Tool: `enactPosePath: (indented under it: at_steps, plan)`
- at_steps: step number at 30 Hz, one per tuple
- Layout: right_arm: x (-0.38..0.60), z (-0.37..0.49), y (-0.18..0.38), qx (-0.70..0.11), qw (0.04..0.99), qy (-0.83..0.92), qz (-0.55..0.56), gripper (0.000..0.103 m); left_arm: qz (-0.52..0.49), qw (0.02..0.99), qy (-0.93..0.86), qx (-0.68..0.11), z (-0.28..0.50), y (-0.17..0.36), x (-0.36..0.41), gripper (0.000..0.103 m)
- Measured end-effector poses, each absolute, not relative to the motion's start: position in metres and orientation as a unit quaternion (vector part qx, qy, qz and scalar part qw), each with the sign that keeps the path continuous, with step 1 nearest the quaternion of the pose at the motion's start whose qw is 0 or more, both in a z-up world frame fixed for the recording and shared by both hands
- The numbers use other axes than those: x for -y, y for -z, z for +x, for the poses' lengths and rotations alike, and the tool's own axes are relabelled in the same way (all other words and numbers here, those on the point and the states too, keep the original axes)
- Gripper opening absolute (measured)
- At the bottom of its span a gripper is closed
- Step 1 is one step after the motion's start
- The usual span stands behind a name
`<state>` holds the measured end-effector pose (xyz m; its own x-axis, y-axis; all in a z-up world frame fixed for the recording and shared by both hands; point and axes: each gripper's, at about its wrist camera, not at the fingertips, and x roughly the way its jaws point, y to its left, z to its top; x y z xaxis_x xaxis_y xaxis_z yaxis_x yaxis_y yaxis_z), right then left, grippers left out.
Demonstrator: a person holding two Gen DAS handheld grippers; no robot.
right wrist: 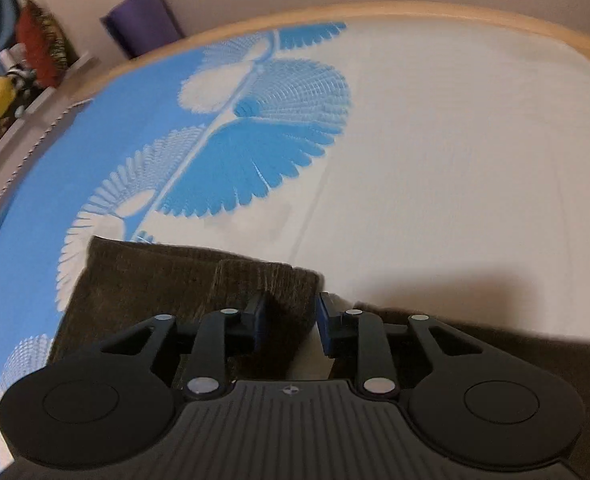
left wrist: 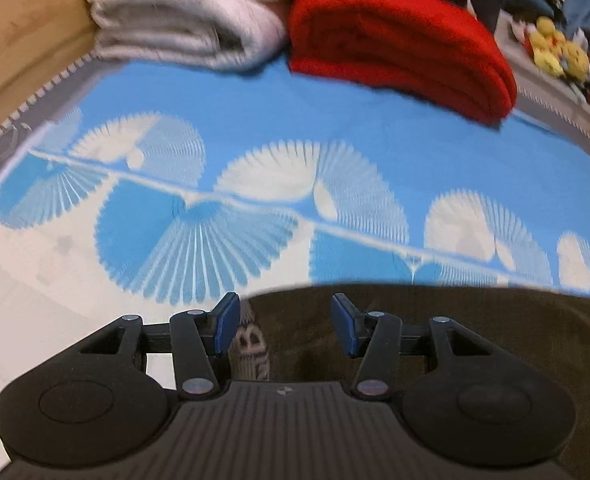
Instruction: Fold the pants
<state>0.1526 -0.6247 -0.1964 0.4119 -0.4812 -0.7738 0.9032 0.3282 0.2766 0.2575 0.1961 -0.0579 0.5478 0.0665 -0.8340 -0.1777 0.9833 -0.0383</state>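
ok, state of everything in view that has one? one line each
dark brown corduroy pants: flat on the bed, cuff end folded over
left tongs: open over the pants' lettered waistband, gripping nothing
right tongs: partly closed around the cuff edge, contact unclear
red folded blanket: folded, on the bed
white folded blanket: folded, beside the red one

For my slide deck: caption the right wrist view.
Right tongs straddle a folded edge of dark brown pants on a blue-and-white bedspread.

Red blanket (left wrist: 403,40) beside white blanket (left wrist: 187,12)
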Motion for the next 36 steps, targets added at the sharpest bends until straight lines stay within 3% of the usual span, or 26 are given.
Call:
enactPosePath:
  at_steps: [4,8,16,17,18,20,22,25,27,31,36]
  plan:
    - [0.613,0.143,0.164,-0.283,0.800,0.433,0.305,0.044,-0.104,0.853,-0.068,-0.507,0.258,0.082,-0.236,0.060]
    - [0.608,0.116,0.153,-0.320,0.812,0.404,0.273,0.045,-0.148,0.823,-0.085,-0.541,0.255,0.120,-0.275,0.067]
    - [0.617,0.023,0.145,-0.360,0.778,0.409,0.313,0.045,-0.189,0.804,-0.039,-0.562,0.258,0.165,-0.276,0.067]
    - [0.618,0.011,0.147,-0.371,0.773,0.401,0.323,0.046,-0.172,0.810,-0.038,-0.560,0.258,0.167,-0.270,0.058]
    - [0.614,-0.001,0.150,-0.382,0.768,0.391,0.333,0.046,-0.146,0.821,-0.040,-0.550,0.257,0.166,-0.264,0.028]
    - [0.612,-0.019,0.159,-0.415,0.743,0.382,0.359,0.046,-0.118,0.847,-0.043,-0.517,0.253,0.152,-0.258,0.015]
    - [0.611,-0.037,0.166,-0.432,0.722,0.389,0.375,0.046,-0.105,0.870,-0.046,-0.480,0.247,0.135,-0.251,0.015]
    - [0.610,-0.051,0.172,-0.453,0.711,0.397,0.362,0.046,-0.061,0.874,-0.064,-0.478,0.235,0.117,-0.235,0.024]
    - [0.612,-0.056,0.178,-0.472,0.699,0.403,0.355,0.047,-0.059,0.870,-0.061,-0.486,0.225,0.103,-0.233,0.038]
    - [0.618,-0.061,0.187,-0.483,0.678,0.403,0.380,0.052,-0.072,0.846,-0.097,-0.519,0.202,0.061,-0.247,0.040]
    - [0.618,-0.051,0.190,-0.488,0.688,0.398,0.361,0.061,-0.105,0.847,-0.031,-0.520,0.143,0.044,-0.255,0.062]
